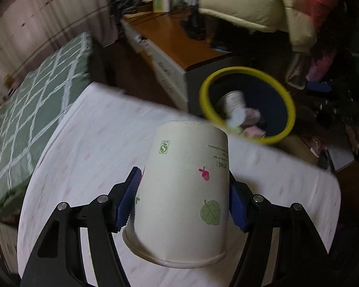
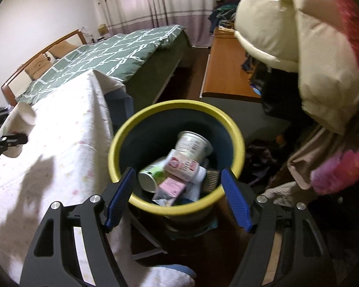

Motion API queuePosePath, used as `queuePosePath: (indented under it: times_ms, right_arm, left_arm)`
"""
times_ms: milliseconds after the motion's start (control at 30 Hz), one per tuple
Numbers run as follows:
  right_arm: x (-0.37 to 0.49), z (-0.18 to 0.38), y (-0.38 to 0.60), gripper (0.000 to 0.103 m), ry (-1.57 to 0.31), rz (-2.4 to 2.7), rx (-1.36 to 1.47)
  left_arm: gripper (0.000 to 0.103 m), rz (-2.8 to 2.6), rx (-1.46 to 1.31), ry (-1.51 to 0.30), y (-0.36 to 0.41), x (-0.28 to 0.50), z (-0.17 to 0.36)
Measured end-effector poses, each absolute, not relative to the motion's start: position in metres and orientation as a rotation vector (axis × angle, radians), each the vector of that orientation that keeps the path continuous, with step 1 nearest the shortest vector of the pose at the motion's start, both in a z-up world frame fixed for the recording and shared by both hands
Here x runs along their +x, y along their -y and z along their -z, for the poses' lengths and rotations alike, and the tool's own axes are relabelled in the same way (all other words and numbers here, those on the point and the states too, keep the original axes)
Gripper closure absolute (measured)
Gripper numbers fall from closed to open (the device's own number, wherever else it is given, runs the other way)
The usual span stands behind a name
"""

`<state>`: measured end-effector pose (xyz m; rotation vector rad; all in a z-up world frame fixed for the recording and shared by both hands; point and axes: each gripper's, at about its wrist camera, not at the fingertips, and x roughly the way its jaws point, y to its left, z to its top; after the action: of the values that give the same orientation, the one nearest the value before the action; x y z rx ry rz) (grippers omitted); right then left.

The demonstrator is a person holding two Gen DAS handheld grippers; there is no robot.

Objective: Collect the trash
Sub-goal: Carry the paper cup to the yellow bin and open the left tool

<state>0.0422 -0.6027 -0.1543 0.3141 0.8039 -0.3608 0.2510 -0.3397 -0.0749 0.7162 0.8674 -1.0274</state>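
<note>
My left gripper (image 1: 183, 198) is shut on a white paper cup (image 1: 186, 191) with leaf and berry prints, held upside down above the white tablecloth (image 1: 83, 148). The cup also shows at the far left of the right wrist view (image 2: 24, 117). A dark bin with a yellow rim (image 1: 247, 71) stands beyond the table edge and holds a cup and other litter. My right gripper (image 2: 177, 198) is open and empty, right above the bin (image 2: 131, 124), which holds a foil-lidded cup (image 2: 191, 144), a can (image 2: 149, 177), a pink box (image 2: 171, 187) and a white packet.
A bed with a green checked quilt (image 2: 112, 50) lies beyond the table. A low wooden cabinet (image 2: 227, 67) stands behind the bin. A cream puffy jacket (image 2: 299, 47) hangs at the upper right. Clothes lie on the floor at the right.
</note>
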Motion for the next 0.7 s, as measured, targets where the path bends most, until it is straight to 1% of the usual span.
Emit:
queuePosePath:
  times_ms: [233, 367, 500, 700]
  right_arm:
    - [0.008, 0.151, 0.624, 0.033, -0.774, 0.403, 0.333]
    - [-0.007, 0.152, 0.633, 0.033, -0.77, 0.426, 0.331]
    - [-0.018, 0.155, 0.64, 0.033, -0.77, 0.439, 0.336]
    - [-0.02, 0.159, 0.644, 0.033, -0.776, 0.435, 0.342]
  left_arm:
    - [0.036, 1.111, 0.746, -0.859, 0.454, 0.211, 0.097]
    - [0.035, 1.126, 0.757, -0.87, 0.505, 0.202, 0.114]
    - [0.034, 1.103, 0.785, -0.869, 0.545, 0.195, 0.133]
    - [0.031, 1.06, 0.785, -0.887, 0.574, 0.197, 0.157]
